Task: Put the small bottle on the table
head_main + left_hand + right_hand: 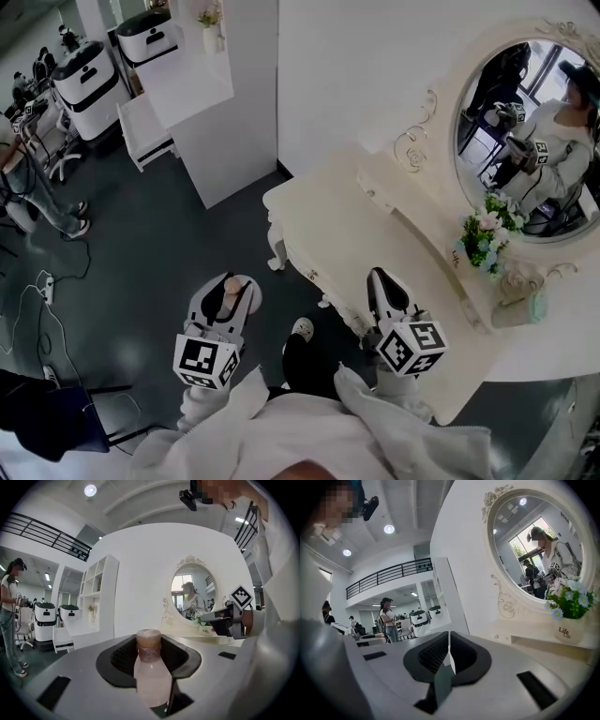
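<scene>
1. left gripper point(228, 292): jaws clamped on the small bottle point(152, 679), which is pale pink with a brown cap.
2. right gripper point(449, 656): jaws pressed together, nothing between them.
3. small bottle: held over the dark floor point(141, 253), off the table point(328, 225) and near its carved leg.
4. right gripper: over the table's near edge.
5. an oval mirror point(534, 141) and a flower pot point(572, 631) stand at the back.

White sleeves point(239, 405); pale left tongs point(230, 282) and right tongs point(381, 276) carry black-and-white marker cubes point(206, 361).
</scene>
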Motion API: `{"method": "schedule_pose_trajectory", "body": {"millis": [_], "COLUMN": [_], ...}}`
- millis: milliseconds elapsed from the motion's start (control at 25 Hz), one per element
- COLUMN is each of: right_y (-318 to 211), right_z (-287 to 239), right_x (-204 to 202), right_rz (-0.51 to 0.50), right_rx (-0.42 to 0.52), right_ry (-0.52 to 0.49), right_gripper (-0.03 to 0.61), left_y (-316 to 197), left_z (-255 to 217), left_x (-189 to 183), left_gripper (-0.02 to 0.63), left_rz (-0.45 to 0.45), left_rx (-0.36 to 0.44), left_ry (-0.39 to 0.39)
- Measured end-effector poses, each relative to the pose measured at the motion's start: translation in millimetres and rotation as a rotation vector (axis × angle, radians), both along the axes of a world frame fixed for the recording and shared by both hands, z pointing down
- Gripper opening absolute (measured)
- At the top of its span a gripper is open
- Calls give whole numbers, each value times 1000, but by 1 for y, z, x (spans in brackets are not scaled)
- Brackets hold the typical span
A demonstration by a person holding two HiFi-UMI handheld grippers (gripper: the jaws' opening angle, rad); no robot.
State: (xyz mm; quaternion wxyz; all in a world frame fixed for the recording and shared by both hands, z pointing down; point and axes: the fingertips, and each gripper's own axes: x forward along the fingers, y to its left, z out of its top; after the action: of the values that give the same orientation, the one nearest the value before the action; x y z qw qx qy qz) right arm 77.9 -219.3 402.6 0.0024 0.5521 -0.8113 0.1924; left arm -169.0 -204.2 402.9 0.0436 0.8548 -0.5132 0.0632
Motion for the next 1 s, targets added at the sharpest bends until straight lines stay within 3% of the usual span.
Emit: {"method": "schedule_pose_trajectory", "body": {"millis": [320,1000], "right_y": [-60,-141], "right_z": [-4,14], "right_x": [15,43], "right_rz": [25,51], "right_rx": [-6,-25], "right_ry": [4,-6], "right_gripper": [37,37], "left_y": [-64,-156], "left_z": [-1,4], "left_x": [10,50], "left_gripper": [150,150], "left_rz": [-3,62], "left_rx": [-20,-15], "left_ry": [26,2]}}
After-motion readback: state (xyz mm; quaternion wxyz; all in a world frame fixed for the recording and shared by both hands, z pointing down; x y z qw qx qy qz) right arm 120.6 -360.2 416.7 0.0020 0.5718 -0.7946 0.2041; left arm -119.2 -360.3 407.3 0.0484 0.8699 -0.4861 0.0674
